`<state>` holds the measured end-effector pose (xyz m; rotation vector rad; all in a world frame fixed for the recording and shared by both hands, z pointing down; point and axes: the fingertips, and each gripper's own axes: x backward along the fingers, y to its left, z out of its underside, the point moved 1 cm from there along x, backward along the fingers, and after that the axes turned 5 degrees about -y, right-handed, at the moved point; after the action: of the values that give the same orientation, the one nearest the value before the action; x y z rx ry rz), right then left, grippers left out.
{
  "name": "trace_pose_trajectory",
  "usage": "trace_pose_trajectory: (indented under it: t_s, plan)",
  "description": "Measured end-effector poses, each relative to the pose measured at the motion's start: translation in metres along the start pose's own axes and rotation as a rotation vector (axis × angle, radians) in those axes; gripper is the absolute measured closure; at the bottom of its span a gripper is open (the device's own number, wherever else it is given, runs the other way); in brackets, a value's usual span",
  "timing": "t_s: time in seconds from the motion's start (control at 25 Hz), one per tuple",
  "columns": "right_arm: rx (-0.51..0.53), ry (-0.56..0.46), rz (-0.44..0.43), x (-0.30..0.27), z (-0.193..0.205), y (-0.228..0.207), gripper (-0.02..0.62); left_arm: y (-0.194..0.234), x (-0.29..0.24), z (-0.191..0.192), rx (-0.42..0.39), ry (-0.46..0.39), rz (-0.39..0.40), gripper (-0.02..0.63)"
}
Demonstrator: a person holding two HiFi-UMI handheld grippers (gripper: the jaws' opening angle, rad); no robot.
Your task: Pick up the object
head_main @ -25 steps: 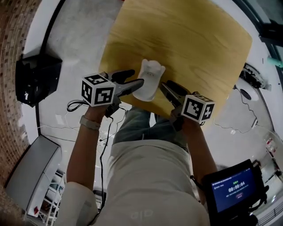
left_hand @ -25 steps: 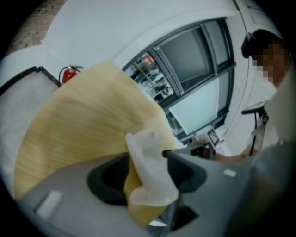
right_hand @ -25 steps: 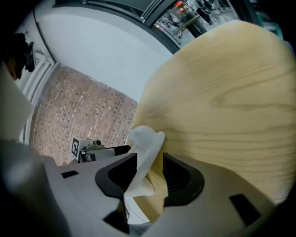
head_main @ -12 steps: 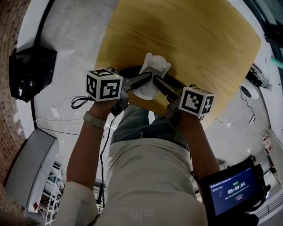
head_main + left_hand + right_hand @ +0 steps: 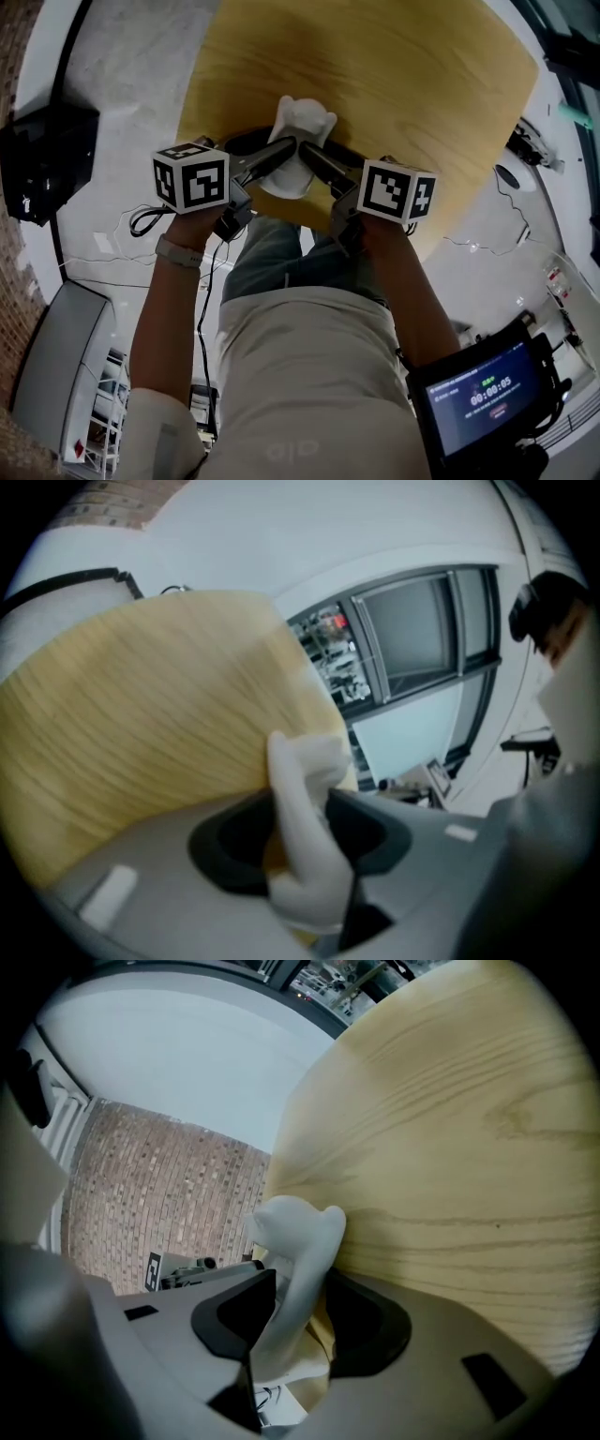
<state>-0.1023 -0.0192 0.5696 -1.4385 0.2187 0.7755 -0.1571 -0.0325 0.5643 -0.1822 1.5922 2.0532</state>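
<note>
At the wooden table point(image 5: 422, 84) edge, left gripper point(image 5: 281, 150) and right gripper point(image 5: 314, 156) had just been closing, both pinching the white mitt-shaped object point(image 5: 298, 124). We judged: grasp step, level joint lift next.

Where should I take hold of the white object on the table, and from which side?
Grip the white object across its narrow lower body, below the lobed top, coming from the near edge of the table. Seen edge-on it is thin there and fits between the jaws, so that is probably the surest hold.
</note>
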Motion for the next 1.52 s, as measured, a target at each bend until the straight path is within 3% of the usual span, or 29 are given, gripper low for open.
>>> trace_pose_trajectory:
  t_s: [0.2,0.32,0.6,0.76,1.04,1.16,1.4,1.52]
  plan:
    - [0.020,-0.079,-0.017,0.006,-0.009,0.003,0.428,-0.010,0.001,-0.004,-0.037,-0.051,0.015,0.434]
    - [0.082,-0.127,-0.017,0.009,-0.020,0.009,0.440,-0.014,0.001,-0.002,-0.089,-0.043,0.006,0.439]
    - [0.246,-0.117,-0.041,0.013,-0.037,0.015,0.445,-0.021,-0.008,-0.006,-0.061,-0.088,0.062,0.454]
    - [0.346,-0.170,-0.076,0.028,-0.051,0.026,0.444,-0.040,-0.015,-0.017,-0.115,-0.118,0.099,0.457]
    - [0.520,-0.404,-0.186,0.063,-0.078,0.060,0.445,-0.084,-0.015,-0.051,-0.318,-0.183,0.198,0.474]
    - [0.617,-0.495,-0.219,0.084,-0.093,0.082,0.445,-0.114,-0.011,-0.067,-0.445,-0.213,0.230,0.474]
    - [0.782,-0.651,-0.230,0.146,-0.124,0.140,0.445,-0.196,0.001,-0.102,-0.647,-0.288,0.278,0.476]
    - [0.868,-0.751,-0.227,0.187,-0.147,0.169,0.445,-0.246,0.001,-0.123,-0.749,-0.334,0.343,0.476]
